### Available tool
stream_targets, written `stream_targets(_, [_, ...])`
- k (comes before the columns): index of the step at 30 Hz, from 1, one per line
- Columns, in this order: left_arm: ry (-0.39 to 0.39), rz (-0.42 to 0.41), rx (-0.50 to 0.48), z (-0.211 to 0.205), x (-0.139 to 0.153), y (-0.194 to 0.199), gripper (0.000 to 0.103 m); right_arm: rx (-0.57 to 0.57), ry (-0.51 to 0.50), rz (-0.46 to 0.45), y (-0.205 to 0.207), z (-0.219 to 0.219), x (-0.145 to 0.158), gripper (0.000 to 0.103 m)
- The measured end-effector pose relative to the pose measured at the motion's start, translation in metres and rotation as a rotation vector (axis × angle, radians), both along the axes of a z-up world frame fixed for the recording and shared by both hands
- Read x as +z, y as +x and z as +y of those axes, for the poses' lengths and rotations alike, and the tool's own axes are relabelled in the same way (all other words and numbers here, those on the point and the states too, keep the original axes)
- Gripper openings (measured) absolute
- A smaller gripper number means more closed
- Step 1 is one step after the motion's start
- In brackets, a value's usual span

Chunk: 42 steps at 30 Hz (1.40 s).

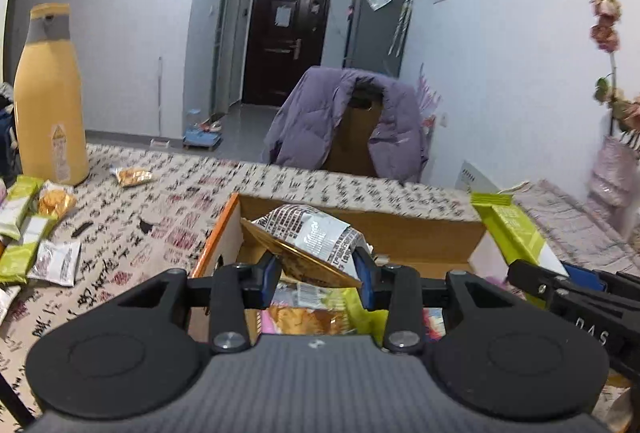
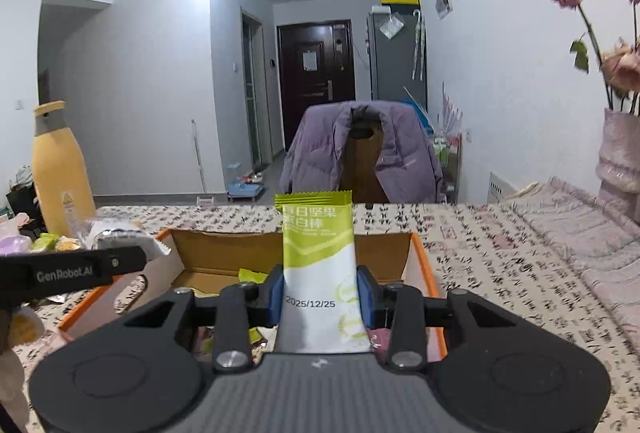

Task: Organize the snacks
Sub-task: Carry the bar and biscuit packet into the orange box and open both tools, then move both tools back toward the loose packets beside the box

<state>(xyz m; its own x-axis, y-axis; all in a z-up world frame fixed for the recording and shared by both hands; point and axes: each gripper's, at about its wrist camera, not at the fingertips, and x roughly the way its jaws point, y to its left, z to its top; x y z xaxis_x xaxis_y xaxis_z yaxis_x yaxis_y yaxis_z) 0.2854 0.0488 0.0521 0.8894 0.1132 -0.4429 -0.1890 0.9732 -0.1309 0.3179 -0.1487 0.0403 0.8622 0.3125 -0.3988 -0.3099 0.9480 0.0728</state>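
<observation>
My left gripper [image 1: 320,269] is shut on a gold and silver snack packet [image 1: 308,245] and holds it over the open cardboard box [image 1: 420,229], which holds several snack packets [image 1: 300,317]. My right gripper [image 2: 320,289] is shut on a green and white snack bar [image 2: 318,265], held upright over the same box [image 2: 224,249]. The green bar also shows at the right of the left wrist view [image 1: 512,229], with the right gripper's fingers [image 1: 560,283] below it. The left gripper's finger [image 2: 80,269] reaches in from the left of the right wrist view.
Several loose snack packets [image 1: 28,233] lie at the table's left, one more [image 1: 132,176] farther back. A tall yellow bottle [image 1: 50,97] stands at the back left. A chair with a purple jacket [image 1: 348,121] is behind the table. A vase of dried flowers [image 2: 620,153] stands far right.
</observation>
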Motion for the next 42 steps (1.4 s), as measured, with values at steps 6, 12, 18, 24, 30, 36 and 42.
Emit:
stream_targets(6, [0.012,0.025,-0.007,0.008,-0.023,0.011,0.039,-0.002,-0.025,0.014,0.011,0.003,-0.024,0.036])
stream_targets(12, [0.009,0.019,-0.021,0.01,-0.031,0.011,0.04,-0.008,-0.025,0.025,0.012,0.0,-0.029,0.041])
stream_targets(18, [0.021,-0.039,0.015,0.011,-0.028,0.001,0.098,-0.021,0.002,0.023,0.011,-0.006,-0.03,0.099])
stream_targets(24, [0.034,-0.056,0.027,0.009,-0.025,-0.001,0.103,-0.046,-0.012,0.019,0.012,-0.008,-0.03,0.103])
stream_targets(30, [0.031,-0.086,0.036,0.008,-0.017,-0.006,0.103,-0.044,0.002,0.011,0.01,-0.012,-0.025,0.103])
stream_targets(36, [0.024,-0.11,0.045,0.006,0.002,-0.016,0.103,-0.048,-0.006,-0.001,0.004,-0.013,-0.01,0.103])
stream_targets(42, [0.048,-0.13,0.036,0.003,0.018,-0.032,0.103,-0.048,-0.02,-0.012,-0.011,-0.019,0.003,0.103])
